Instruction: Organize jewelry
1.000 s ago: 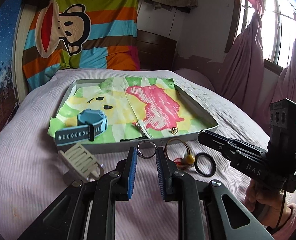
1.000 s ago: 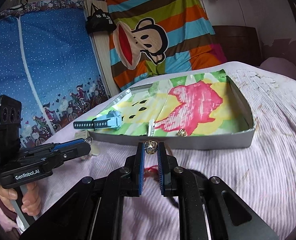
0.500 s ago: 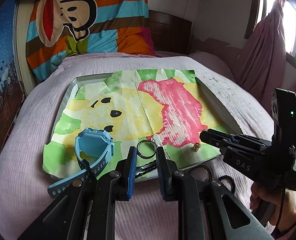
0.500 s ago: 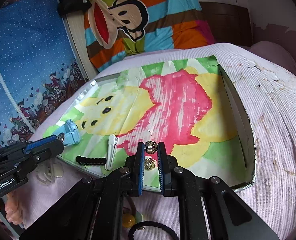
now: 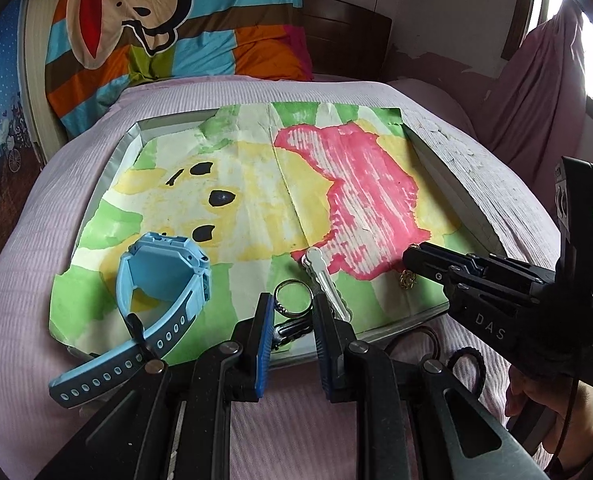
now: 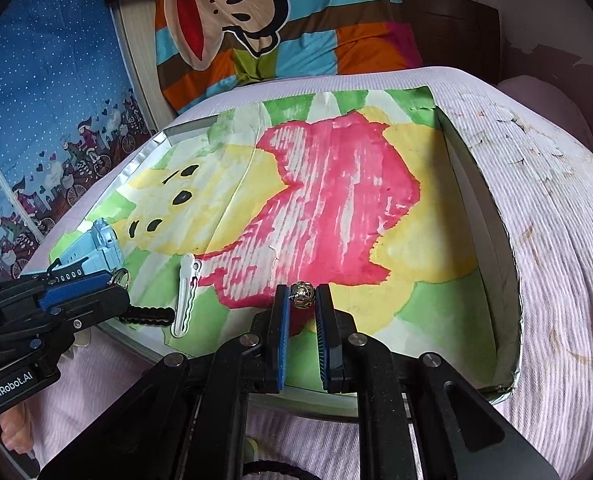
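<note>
A shallow grey tray (image 5: pixel 452 184) lined with a painted paper sits on the bed. In it lie a blue watch (image 5: pixel 164 276), a white hair clip (image 5: pixel 324 280) (image 6: pixel 186 294) and a black wavy clip (image 6: pixel 148 314). My left gripper (image 5: pixel 292 308) hangs over the tray's front edge, shut on a silver ring (image 5: pixel 292 302); the right wrist view shows it at the left (image 6: pixel 112 284). My right gripper (image 6: pixel 302 300) is shut on a small gold ornament (image 6: pixel 302 294) over the tray's front middle. A second gold ornament (image 5: pixel 408 280) shows just under its tip (image 5: pixel 410 256).
A black hair tie (image 5: pixel 466 360) and a brown bangle (image 5: pixel 428 340) lie on the pink bedspread (image 6: pixel 556 240) in front of the tray. A striped monkey-print cloth (image 5: pixel 176 20) stands at the back. Pink curtains (image 5: pixel 544 92) hang on the right.
Both grippers have moved forward from the bedspread in front of the tray to above its front part and tipped downward, each keeping its piece between the pads.
</note>
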Demonstrator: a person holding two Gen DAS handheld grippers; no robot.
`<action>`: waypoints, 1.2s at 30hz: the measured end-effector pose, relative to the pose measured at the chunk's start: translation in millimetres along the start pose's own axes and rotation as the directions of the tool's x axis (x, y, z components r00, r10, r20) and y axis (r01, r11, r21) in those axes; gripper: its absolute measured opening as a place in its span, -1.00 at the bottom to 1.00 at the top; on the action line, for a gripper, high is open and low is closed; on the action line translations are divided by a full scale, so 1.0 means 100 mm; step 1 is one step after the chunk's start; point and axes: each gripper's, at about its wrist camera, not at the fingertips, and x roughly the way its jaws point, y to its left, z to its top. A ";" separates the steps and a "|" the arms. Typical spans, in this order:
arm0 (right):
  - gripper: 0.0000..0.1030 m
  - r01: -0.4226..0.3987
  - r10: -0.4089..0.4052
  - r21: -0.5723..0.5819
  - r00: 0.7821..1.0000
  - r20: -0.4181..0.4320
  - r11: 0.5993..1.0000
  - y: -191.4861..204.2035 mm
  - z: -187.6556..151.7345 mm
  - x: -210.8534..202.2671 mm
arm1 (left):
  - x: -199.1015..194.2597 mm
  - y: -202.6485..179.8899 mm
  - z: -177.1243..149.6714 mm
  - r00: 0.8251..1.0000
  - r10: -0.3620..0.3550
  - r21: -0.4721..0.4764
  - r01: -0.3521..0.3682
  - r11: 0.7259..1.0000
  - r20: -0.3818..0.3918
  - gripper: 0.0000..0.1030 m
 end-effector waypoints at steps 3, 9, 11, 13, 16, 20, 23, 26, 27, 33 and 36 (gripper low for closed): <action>-0.78 -0.001 0.001 -0.001 1.000 0.000 1.000 0.01 0.01 0.01 | 0.03 0.03 -0.02 1.000 -0.010 -0.021 0.010 1.000 -0.008 -0.64; -0.78 0.006 -0.006 -0.014 1.000 -0.002 1.000 0.01 -0.01 0.01 | 0.06 0.09 -0.05 0.999 -0.034 -0.067 0.034 0.997 -0.007 -0.63; -0.78 0.009 -0.009 -0.026 1.000 -0.005 1.000 0.01 -0.01 0.01 | 0.05 0.09 -0.06 0.999 -0.034 -0.067 0.034 0.997 0.000 -0.63; -0.77 0.014 -0.014 -0.036 1.000 -0.009 0.999 0.02 -0.02 0.02 | 0.03 0.09 -0.08 0.999 -0.035 -0.066 0.035 0.997 0.010 -0.63; -0.75 0.006 -0.006 -0.033 1.000 -0.001 0.999 0.01 -0.02 -0.01 | 0.01 0.11 -0.09 0.999 -0.039 -0.069 0.041 0.997 0.025 -0.63; -0.53 -0.001 0.002 -0.027 0.999 0.040 1.000 -0.03 -0.06 -0.11 | -0.05 0.12 -0.12 0.997 -0.052 -0.085 0.056 0.995 0.053 -0.36; -0.21 0.007 -0.004 -0.031 0.995 0.101 0.999 -0.05 -0.11 -0.25 | -0.15 0.11 -0.16 0.994 -0.047 -0.078 0.055 0.995 0.100 0.04; -0.04 0.013 -0.010 -0.019 0.987 0.161 1.000 -0.10 -0.17 -0.42 | -0.25 0.11 -0.21 0.989 -0.039 -0.076 0.050 0.996 0.143 0.08; 0.05 0.014 -0.011 -0.012 0.984 0.178 1.000 -0.12 -0.18 -0.47 | -0.28 0.12 -0.22 0.988 -0.038 -0.079 0.051 0.996 0.152 0.10; 0.43 -0.014 0.006 0.026 0.963 0.270 1.000 -0.25 -0.24 -0.74 | -0.54 0.13 -0.32 0.964 0.013 -0.073 0.007 0.997 0.266 0.58; 0.67 -0.020 0.011 0.027 0.951 0.308 0.999 -0.24 -0.31 -0.85 | -0.66 0.17 -0.38 0.946 0.046 -0.099 -0.015 0.995 0.320 0.91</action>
